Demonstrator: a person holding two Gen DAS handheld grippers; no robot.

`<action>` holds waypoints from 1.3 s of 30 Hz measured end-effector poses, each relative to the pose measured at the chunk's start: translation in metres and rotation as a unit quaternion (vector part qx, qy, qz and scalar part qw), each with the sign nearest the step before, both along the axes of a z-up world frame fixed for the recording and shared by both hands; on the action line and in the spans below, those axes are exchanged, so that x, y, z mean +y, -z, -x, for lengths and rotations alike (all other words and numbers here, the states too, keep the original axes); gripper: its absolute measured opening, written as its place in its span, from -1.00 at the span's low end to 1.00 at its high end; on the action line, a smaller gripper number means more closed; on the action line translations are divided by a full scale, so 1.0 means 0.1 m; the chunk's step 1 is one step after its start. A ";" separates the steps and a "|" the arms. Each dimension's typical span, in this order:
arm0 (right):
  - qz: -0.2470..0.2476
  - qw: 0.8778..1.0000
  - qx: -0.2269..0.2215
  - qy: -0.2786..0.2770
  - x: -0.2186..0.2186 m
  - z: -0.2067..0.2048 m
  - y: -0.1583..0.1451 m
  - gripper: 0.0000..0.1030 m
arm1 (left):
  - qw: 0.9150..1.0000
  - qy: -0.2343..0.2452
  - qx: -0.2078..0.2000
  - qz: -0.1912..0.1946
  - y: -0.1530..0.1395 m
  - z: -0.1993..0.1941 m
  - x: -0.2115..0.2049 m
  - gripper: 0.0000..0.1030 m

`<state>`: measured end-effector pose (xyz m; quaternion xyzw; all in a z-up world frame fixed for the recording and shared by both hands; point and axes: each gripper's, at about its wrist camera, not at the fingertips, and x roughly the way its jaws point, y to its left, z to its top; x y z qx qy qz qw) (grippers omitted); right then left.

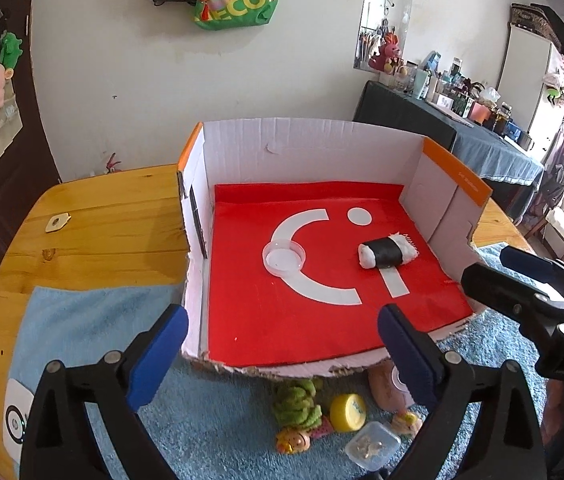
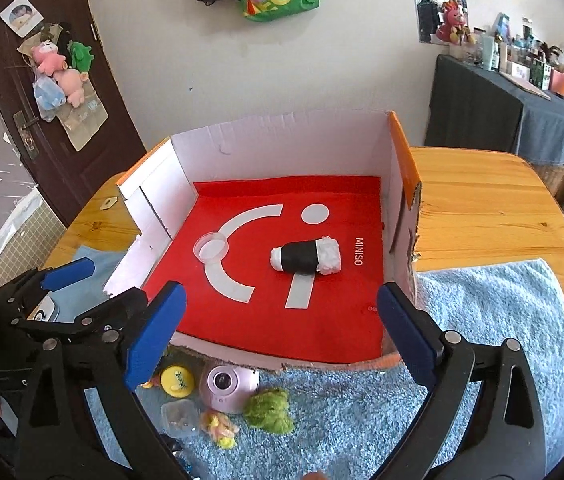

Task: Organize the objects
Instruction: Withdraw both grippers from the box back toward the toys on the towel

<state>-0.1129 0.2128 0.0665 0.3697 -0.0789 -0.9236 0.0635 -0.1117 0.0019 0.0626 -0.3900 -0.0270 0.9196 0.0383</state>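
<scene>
Both the left gripper (image 1: pixel 282 354) and right gripper (image 2: pixel 281 330) hover with jaws apart and empty before the cardboard box (image 1: pixel 305 140), where 1 sushi toy (image 1: pixel 387 251) and 1 clear lid (image 1: pixel 283 258) lie on its red floor.

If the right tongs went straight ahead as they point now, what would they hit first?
Probably the black-and-white roll on the box's red floor; the right tongs are open and empty, though depth is unclear.

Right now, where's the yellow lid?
The yellow lid lies on the blue rug just outside the box's torn front edge, left of the pink round gadget, behind the small clear container.
</scene>
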 end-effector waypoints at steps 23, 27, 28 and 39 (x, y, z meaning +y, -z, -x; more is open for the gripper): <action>-0.012 1.000 0.018 0.001 -0.03 -0.34 0.09 0.90 | 1.000 0.001 0.000 -0.023 0.05 -0.31 -0.01 0.89; -0.018 1.000 0.022 -0.004 -0.07 -0.38 0.09 0.90 | 1.000 0.002 -0.003 -0.025 0.07 -0.35 0.00 0.89; -0.019 1.000 0.023 -0.004 -0.08 -0.39 0.09 0.90 | 1.000 0.003 -0.004 -0.026 0.07 -0.36 0.01 0.89; -0.023 1.000 0.015 -0.004 -0.12 -0.44 0.09 0.90 | 1.000 0.012 -0.008 -0.028 0.04 -0.41 0.04 0.89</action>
